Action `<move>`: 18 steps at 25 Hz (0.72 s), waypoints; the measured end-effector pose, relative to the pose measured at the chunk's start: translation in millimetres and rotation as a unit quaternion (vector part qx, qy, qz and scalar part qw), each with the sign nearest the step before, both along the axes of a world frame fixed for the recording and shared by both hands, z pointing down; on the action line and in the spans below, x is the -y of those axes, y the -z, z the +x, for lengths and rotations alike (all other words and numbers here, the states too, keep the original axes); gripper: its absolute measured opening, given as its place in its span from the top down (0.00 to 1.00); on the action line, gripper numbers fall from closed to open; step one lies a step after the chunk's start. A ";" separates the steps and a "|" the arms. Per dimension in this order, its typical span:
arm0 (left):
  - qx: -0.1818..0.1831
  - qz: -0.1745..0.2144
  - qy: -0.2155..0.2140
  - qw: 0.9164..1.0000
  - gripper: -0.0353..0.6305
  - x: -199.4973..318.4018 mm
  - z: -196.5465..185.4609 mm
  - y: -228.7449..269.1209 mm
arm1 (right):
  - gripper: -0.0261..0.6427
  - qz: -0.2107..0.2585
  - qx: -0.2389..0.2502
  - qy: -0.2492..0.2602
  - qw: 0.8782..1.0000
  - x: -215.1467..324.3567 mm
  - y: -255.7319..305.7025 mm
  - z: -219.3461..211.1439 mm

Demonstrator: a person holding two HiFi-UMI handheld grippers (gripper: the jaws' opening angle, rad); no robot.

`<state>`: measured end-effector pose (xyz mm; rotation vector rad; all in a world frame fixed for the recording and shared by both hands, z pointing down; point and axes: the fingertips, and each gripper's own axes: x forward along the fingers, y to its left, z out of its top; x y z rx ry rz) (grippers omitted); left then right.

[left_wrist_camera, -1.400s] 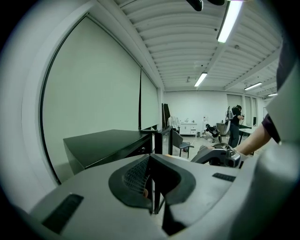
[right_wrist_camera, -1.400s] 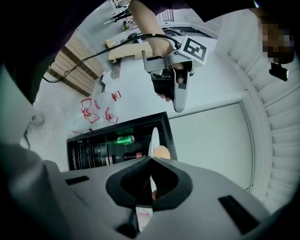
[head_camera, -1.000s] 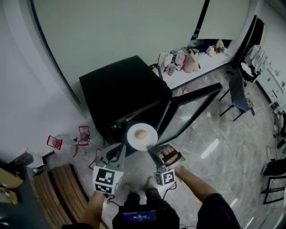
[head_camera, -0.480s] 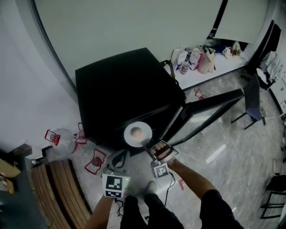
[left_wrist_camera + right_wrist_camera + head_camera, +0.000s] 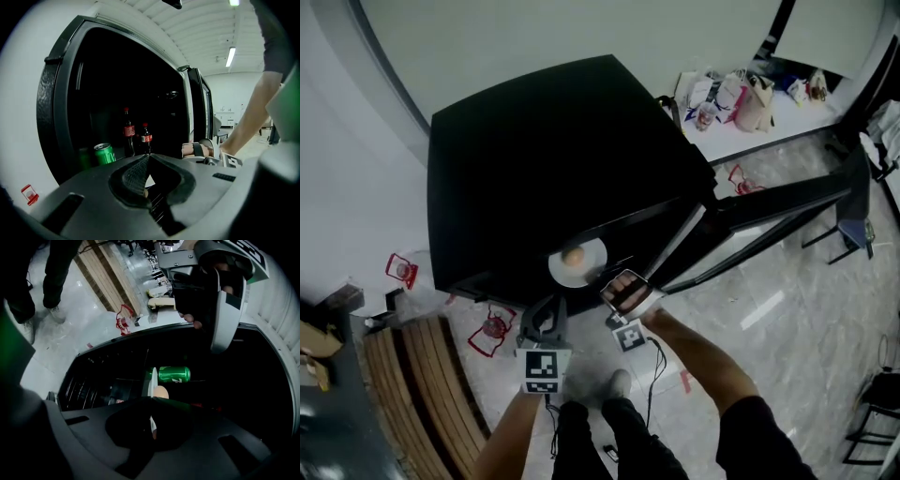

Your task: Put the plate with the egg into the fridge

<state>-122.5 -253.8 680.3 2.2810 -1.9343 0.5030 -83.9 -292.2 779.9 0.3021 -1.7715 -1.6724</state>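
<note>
The black fridge [image 5: 553, 159] stands open, its door [image 5: 769, 211] swung out to the right. A white plate [image 5: 577, 262] carrying a brown egg [image 5: 573, 255] hangs at the mouth of the dark opening. My right gripper [image 5: 602, 279] is shut on the plate's near right rim. In the right gripper view the plate [image 5: 152, 379] shows edge-on between the jaws of that gripper [image 5: 152, 400], with the egg [image 5: 161, 392] just past them. My left gripper [image 5: 551, 309] is shut and holds nothing, below and left of the plate. In its own view the left gripper [image 5: 147, 158] faces the fridge interior.
Inside the fridge stand a green can [image 5: 104, 153] and two cola bottles [image 5: 129, 136]. The can [image 5: 173, 374] lies beyond the plate. Red wire stands [image 5: 492, 328] sit on the floor at the left beside a slatted wooden bench [image 5: 422, 394]. Bags [image 5: 741, 94] line a ledge at the back right.
The right gripper has carried the plate and egg forward to the fridge opening. The left gripper, which was at the plate's left edge, now trails behind it. The fridge looms closer.
</note>
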 end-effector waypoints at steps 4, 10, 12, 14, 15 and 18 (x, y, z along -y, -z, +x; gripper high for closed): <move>0.002 -0.007 0.009 1.000 0.93 8.6 2.7 -20.7 | 0.94 0.007 -0.002 0.012 1.000 8.5 -10.8 -6.6; 0.011 -0.010 0.023 1.000 0.93 18.9 3.1 -45.4 | 0.94 0.008 -0.001 0.022 1.000 14.6 -11.9 -16.2; 0.011 -0.011 0.028 0.999 0.93 21.5 1.8 -51.3 | 0.94 0.000 -0.004 0.020 1.000 15.8 -13.4 -16.8; 0.010 -0.013 0.032 0.999 0.93 22.4 0.1 -55.5 | 0.94 -0.014 -0.002 0.018 1.000 15.4 -15.9 -17.5; 0.011 -0.014 0.034 0.999 0.93 22.9 -0.5 -57.3 | 0.94 -0.023 -0.001 0.016 1.000 14.9 -17.3 -17.8; 0.010 -0.020 0.040 0.999 0.93 23.2 -2.1 -62.5 | 0.94 -0.051 0.003 0.010 0.999 12.7 -21.2 -18.8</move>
